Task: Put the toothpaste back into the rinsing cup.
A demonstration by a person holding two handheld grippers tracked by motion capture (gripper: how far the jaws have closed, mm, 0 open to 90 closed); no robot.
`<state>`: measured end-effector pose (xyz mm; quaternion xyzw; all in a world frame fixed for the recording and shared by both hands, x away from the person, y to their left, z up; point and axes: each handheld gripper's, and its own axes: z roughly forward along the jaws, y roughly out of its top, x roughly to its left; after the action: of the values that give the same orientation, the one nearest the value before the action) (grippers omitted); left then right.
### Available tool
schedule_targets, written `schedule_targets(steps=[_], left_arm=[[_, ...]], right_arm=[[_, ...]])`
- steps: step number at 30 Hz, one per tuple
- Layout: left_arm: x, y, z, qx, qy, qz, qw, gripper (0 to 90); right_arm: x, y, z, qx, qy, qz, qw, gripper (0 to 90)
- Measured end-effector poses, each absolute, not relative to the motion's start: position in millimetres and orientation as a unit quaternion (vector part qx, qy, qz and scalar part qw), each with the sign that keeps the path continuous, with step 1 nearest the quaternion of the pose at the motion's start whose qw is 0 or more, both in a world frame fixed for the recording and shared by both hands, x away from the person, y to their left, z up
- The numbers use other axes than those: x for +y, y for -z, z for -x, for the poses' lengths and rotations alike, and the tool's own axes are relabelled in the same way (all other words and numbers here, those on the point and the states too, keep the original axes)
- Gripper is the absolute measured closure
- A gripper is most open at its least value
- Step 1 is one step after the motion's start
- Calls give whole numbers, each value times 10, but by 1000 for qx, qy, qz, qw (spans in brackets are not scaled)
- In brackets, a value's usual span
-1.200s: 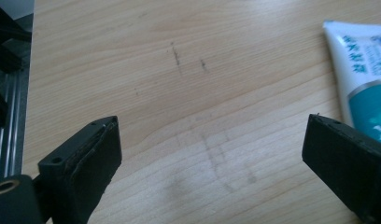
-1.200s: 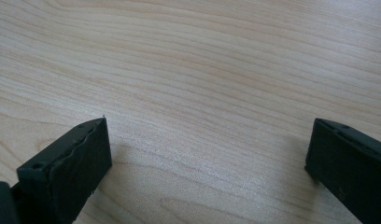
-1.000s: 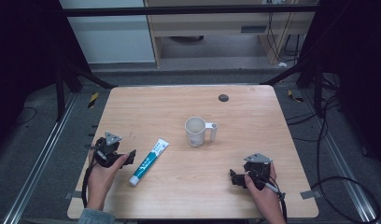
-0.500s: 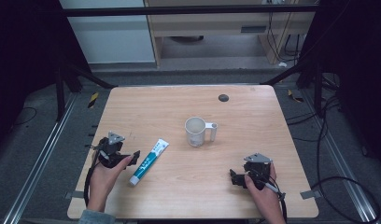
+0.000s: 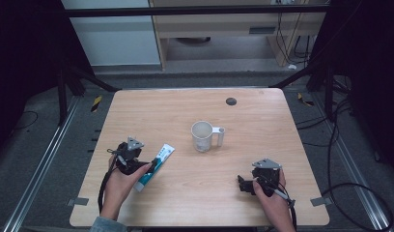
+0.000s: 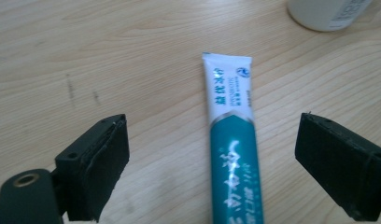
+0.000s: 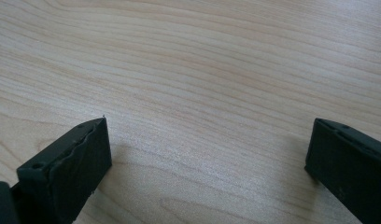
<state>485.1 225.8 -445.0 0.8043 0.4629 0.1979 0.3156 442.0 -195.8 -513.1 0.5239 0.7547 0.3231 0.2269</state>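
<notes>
Straddling flat glossy toothpaste tube [image 6: 233, 154]; left hand-held gripper [image 6: 212, 163] agape.

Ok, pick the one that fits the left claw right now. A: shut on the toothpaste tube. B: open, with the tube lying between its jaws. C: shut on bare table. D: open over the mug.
B: in the left gripper view the left claw has its jaws wide apart, and the toothpaste tube lies flat on the table between them, touched by neither.
</notes>
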Motion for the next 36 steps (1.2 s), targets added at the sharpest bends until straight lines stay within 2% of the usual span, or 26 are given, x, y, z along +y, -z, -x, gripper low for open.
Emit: schedule_targets(steps=[4,5,12,23,33,36], left_arm=[[2171,4418,-4889,456,-187,-807,326,85],[2138,4402,-4923,455,-183,-807,329,56],[2055,4378,-5007,442,-166,-819,325,56],[2012,4339,-5186,431,-160,-851,252,69],[1941,4337,-5298,429,-153,-859,234,100],[1928,4385,-5343,431,-142,-862,226,139]], right_arm=[[-1958,5131,-4420,755,-323,-524,227,3],[-1958,5131,-4420,755,-323,-524,227,3],[-1959,5131,-4421,755,-323,-523,228,4],[-1960,5131,-4421,755,-323,-523,227,3],[-1959,5131,-4420,755,-323,-524,227,3],[-1959,5128,-4419,755,-324,-524,225,4]])
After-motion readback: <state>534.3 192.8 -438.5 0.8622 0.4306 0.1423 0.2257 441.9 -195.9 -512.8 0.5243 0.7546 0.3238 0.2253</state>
